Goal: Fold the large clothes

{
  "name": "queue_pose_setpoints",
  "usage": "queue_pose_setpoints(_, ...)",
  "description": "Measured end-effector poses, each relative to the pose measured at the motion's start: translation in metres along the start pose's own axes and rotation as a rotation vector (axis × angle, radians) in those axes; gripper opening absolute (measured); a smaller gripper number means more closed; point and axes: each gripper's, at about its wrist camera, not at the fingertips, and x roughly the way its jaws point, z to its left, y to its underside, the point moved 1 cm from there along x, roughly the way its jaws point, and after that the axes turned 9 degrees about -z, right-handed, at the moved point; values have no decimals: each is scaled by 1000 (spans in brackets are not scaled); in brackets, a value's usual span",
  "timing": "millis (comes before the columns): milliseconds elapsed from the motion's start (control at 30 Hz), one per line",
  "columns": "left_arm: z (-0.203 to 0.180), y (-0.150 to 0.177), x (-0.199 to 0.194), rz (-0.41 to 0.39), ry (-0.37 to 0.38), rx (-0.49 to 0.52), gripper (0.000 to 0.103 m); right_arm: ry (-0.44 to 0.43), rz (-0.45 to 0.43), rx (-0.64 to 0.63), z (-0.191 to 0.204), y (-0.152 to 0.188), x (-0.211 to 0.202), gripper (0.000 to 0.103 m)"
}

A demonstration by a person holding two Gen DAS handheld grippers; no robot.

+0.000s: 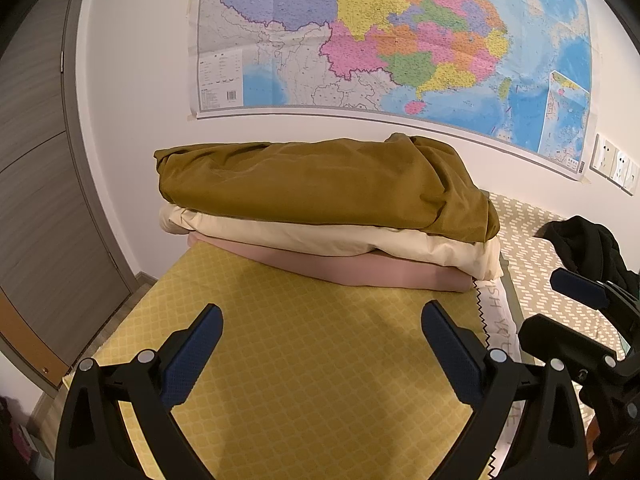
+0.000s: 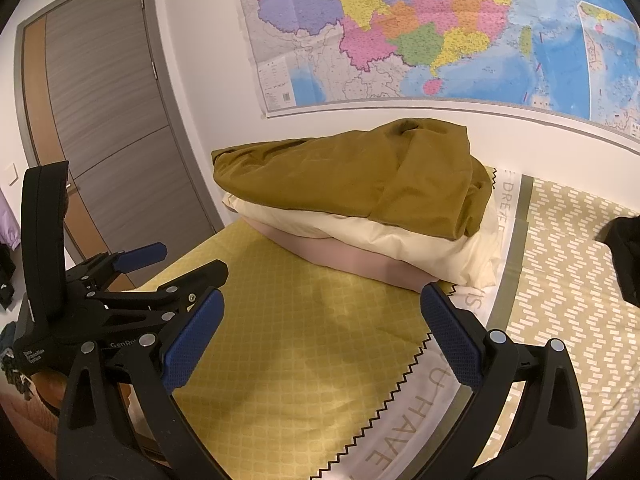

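Three folded clothes are stacked at the far end of a yellow patterned sheet (image 1: 304,364) (image 2: 288,320): an olive-brown piece (image 1: 320,184) (image 2: 360,176) on top, a cream one (image 1: 320,236) (image 2: 400,240) in the middle, a pink one (image 1: 360,270) (image 2: 352,260) at the bottom. A crumpled black garment (image 1: 584,244) (image 2: 624,256) lies to the right. My left gripper (image 1: 320,316) (image 2: 180,266) hovers open over the yellow sheet, short of the stack and holding nothing. Close on its right, my right gripper (image 2: 322,300) (image 1: 560,312) is open too, with nothing in it.
A large coloured map (image 1: 400,40) hangs on the white wall behind the stack. A grey door (image 2: 108,120) stands at the left. Wall sockets (image 1: 614,166) are at the right. A grey and white patterned cover (image 2: 560,280) and a white lettered band (image 2: 424,412) lie right of the sheet.
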Motion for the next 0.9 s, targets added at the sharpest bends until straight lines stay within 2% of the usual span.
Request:
queue_pose_setpoints(433,0,0,0,-1,1,1,96,-3,0,4,1,1,-1,97)
queue_pose_setpoints(667,-3,-1,-4,-25,37,4,95,3,-6,12,0,2,-4,97)
queue_pose_setpoints(900,-20,2,0,8,51,-2,96,30,-23,42,-14,4,-18,97)
